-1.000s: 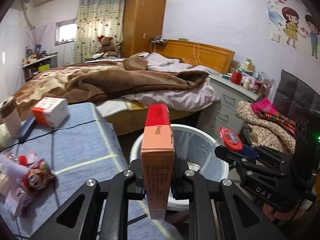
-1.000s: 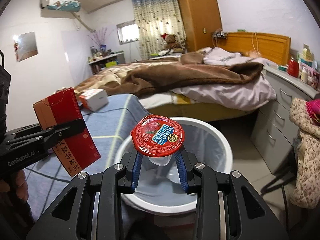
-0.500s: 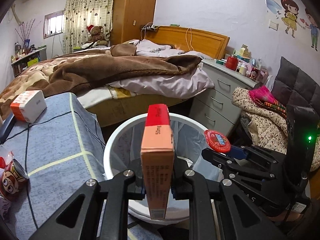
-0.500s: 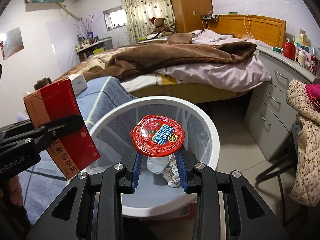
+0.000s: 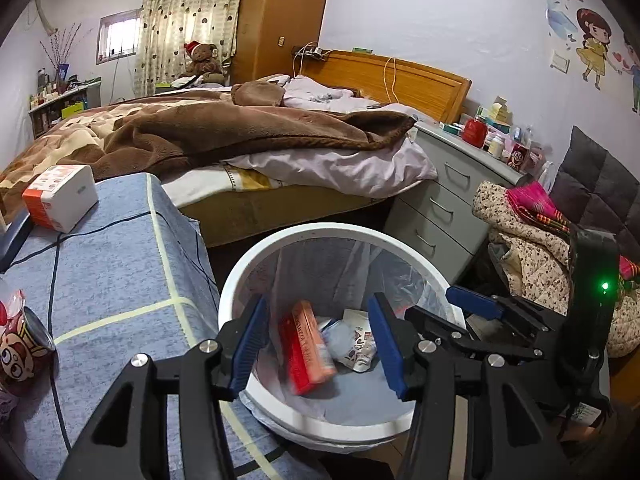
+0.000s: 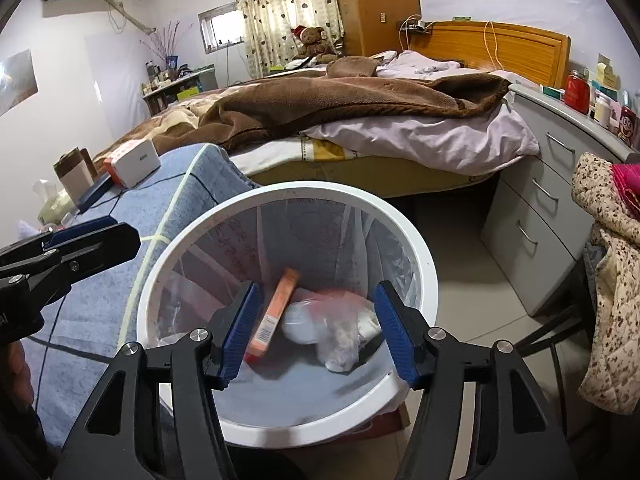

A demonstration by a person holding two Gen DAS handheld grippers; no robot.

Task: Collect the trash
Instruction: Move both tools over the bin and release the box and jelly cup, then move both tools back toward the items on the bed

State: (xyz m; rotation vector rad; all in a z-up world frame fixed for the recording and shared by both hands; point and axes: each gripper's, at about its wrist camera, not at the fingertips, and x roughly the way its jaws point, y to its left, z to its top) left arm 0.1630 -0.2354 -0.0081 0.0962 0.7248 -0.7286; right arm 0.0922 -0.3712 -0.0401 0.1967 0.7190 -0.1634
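A white trash bin (image 5: pixel 240 276) with a clear liner stands on the floor beside the table; it also shows in the right wrist view (image 6: pixel 420 240). The orange-red box (image 5: pixel 306 346) lies inside it, seen too in the right wrist view (image 6: pixel 274 312), next to a clear cup and wrappers (image 6: pixel 332 328). My left gripper (image 5: pixel 318 346) is open and empty above the bin. My right gripper (image 6: pixel 318 330) is open and empty above the bin, and shows in the left wrist view (image 5: pixel 476 312).
A table with a blue cloth (image 5: pixel 116 264) stands left of the bin, holding a white-orange box (image 5: pixel 60 196), a cable and a cartoon-printed can (image 5: pixel 20 356). A bed (image 5: pixel 260 136), a grey drawer unit (image 5: pixel 444 208) and a chair with clothes (image 5: pixel 532 232) surround the bin.
Both grippers have opened over the bin. The orange-red box left my left gripper and the red-lidded cup left my right gripper; both now lie in the bin.
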